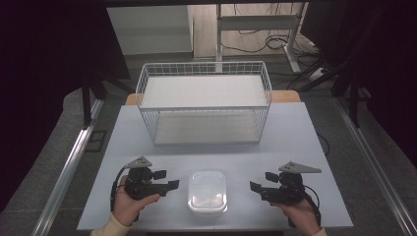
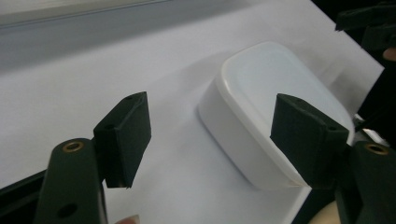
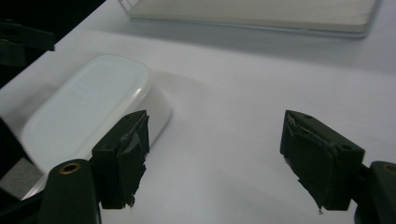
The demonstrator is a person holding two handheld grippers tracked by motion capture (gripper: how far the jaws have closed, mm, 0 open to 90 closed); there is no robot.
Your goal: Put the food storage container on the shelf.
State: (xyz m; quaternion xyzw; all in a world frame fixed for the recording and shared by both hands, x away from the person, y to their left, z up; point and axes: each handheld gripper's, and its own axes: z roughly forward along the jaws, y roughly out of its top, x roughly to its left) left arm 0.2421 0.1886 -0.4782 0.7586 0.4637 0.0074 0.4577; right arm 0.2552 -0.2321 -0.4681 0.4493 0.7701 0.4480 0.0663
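Observation:
A white lidded plastic container (image 1: 207, 191) lies flat on the table near its front edge, between my two grippers. My left gripper (image 1: 167, 179) is just left of it, open, with its jaws pointing at the container (image 2: 275, 102) and nothing between them. My right gripper (image 1: 262, 182) is a little to the container's right, also open and holding nothing. In the right gripper view the container (image 3: 93, 102) lies ahead and to the left of the jaws. Both grippers stand apart from the container.
A white wire basket (image 1: 204, 101) with a white liner stands at the back middle of the pale table (image 1: 295, 137); its lower edge (image 3: 252, 14) shows in the right gripper view. Dark floor and metal rails flank the table.

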